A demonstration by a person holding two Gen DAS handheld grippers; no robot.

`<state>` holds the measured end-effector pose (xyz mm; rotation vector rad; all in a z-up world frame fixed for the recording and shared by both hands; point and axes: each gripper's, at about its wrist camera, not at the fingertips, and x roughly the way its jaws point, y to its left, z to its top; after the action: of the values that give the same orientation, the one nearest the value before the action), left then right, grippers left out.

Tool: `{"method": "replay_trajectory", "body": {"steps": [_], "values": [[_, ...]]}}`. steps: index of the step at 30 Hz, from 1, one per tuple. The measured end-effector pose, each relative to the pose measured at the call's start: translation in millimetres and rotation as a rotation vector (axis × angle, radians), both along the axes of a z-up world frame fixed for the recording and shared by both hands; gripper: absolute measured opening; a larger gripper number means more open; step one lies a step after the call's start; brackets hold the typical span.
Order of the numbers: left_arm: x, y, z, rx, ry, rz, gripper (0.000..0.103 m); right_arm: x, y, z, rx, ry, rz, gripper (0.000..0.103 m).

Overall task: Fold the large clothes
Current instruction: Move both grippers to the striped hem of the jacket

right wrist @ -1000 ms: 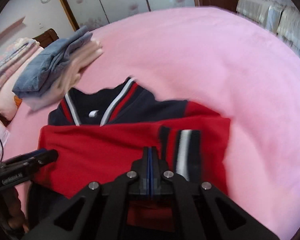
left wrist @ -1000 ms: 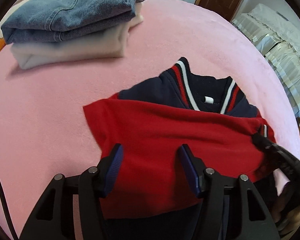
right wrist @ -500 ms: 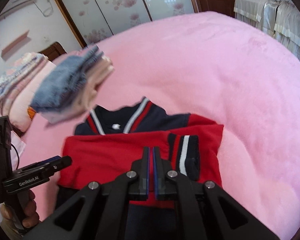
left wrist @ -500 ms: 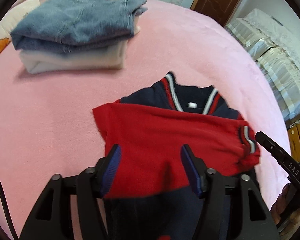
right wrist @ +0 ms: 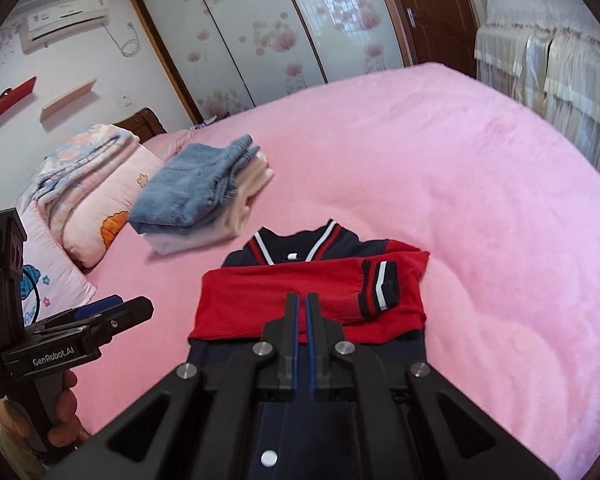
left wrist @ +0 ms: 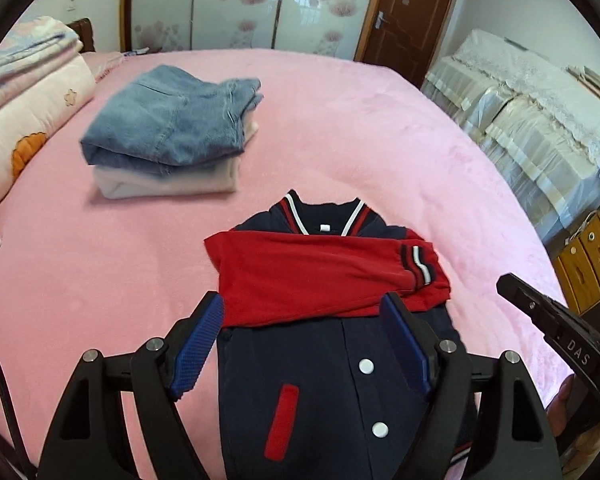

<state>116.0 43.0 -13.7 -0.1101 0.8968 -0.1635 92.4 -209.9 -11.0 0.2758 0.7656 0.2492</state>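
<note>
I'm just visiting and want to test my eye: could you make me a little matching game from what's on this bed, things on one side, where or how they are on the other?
Things:
1. folded jeans
2. red sleeves
3. left gripper
4. right gripper

States:
A. jaws shut, nothing between them
B. folded across the chest of the navy jacket
C. stacked on top of a folded cream garment
D. jaws wide apart, clear of the cloth

Pairs: 1-C, 2-B, 3-D, 4-A

A home bedroom: pink-covered bed (left wrist: 340,120), folded quilts (right wrist: 92,184), probably a floral sliding wardrobe (right wrist: 260,32).
</note>
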Motion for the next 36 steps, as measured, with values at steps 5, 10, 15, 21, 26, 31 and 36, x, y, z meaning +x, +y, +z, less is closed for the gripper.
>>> {"method": "replay_trajectory", "body": {"steps": [5, 10, 15, 21, 26, 31, 36], "values": [[-36.7, 10.8, 15.1, -0.045, -0.073, 0.04, 0.079, -35.0, -2.2, 14.4, -0.037, -0.045, -0.009, 0.023], [-64.2, 17.4, 4.3, -0.021, 0.004, 0.001, 0.079, -65.5, -9.1, 7.2, -0.053, -0.029, 0.005, 0.029], [-91.7, 26.6, -18.9, -0.004, 0.053, 0.024, 0.079, -91.1, -18.3, -14.4, -0.069, 0.023, 0.005, 0.029], [-114.4, 40.8, -61.9, -0.03, 0.153, 0.053, 0.079, -110.2, -33.8, -50.5, -0.088, 0.114, -0.021, 0.029], [-126.3, 45.9, -104.2, 0.031, 0.245, 0.061, 0.079, -120.9, -45.9, -81.8, -0.101, 0.191, -0.039, 0.029], [-138.3, 58.2, -140.5, -0.028, 0.315, 0.054, 0.079, -128.6, -58.9, -103.9, -0.086, 0.232, -0.046, 0.029], [-151.5, 62.4, -160.4, -0.101, 0.316, 0.019, 0.079, -130.9, -71.6, -125.4, -0.019, 0.289, -0.038, 0.029]]}}
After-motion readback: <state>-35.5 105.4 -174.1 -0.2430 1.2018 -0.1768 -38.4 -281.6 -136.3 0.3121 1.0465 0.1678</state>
